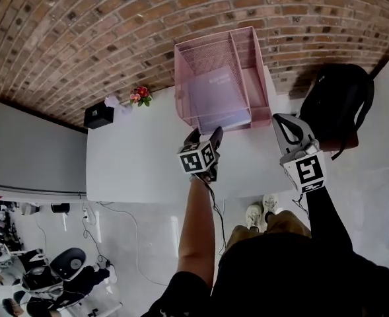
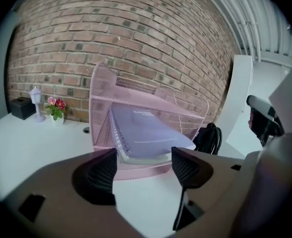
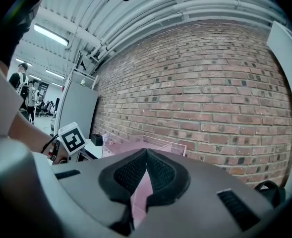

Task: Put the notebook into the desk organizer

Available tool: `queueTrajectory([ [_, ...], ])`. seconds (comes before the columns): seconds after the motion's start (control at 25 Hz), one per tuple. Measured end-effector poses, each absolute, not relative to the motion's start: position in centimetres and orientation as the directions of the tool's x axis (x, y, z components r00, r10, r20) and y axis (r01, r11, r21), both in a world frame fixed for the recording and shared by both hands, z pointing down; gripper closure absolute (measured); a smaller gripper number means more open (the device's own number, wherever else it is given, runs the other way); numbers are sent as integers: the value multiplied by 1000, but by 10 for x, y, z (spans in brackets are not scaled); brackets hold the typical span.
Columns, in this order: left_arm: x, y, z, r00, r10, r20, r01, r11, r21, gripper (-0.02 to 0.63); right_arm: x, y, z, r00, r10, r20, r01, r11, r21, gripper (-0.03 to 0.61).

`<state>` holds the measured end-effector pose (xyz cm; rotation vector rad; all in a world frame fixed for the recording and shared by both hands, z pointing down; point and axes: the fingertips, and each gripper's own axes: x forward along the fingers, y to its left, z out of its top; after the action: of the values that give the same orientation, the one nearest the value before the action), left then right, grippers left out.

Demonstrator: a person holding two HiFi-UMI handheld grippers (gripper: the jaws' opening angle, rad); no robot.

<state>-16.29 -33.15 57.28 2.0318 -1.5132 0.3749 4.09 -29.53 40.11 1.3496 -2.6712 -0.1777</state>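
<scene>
Notebook [image 2: 146, 130] lies flat in the lower tray of the pink mesh desk organizer [image 2: 100, 108], lavender cover up, spiral binding along the tray's left side as seen from the left gripper view, front edge level with the tray's open mouth. Organizer stands on the white desk [image 1: 135, 164] against the brick wall. Task judged essentially complete: the notebook is seated and nothing is holding it. Left gripper [image 2: 143, 165] hangs just in front of the tray mouth, its fingers [image 2: 102, 175] spread wide with only bare desk between them. Right gripper [image 3: 146, 155] is held off to the side, fingers [image 3: 131, 175] pressed together on nothing. Handling estimate: a light, thin item; the soft cover is probably smooth and somewhat slippery, and the page block would likely bend if held by one corner. If reseating were needed, the best hold would be the middle of the front edge, pinching cover and pages together; the wire spiral is a poor place to grip. A black backpack [image 1: 336, 101] sits to the organizer's right.
</scene>
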Motion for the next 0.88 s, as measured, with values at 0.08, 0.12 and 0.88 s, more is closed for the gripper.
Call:
queueTrajectory([
  [0.08,-165,-324,573,297,-776,557,-953,-199,230,284,37,-293,400,-592,-803,75,-785,595,172,557],
  [0.12,-165,-320,575,279,-775,567,-959,-198,201,284,35,-292,400,-594,-801,75,-783,597,174,557],
  [0.88,-136,-309,572,124,-891,436,-984,-166,-59,598,37,-289,407,-580,-810,89,-790,586,179,557],
])
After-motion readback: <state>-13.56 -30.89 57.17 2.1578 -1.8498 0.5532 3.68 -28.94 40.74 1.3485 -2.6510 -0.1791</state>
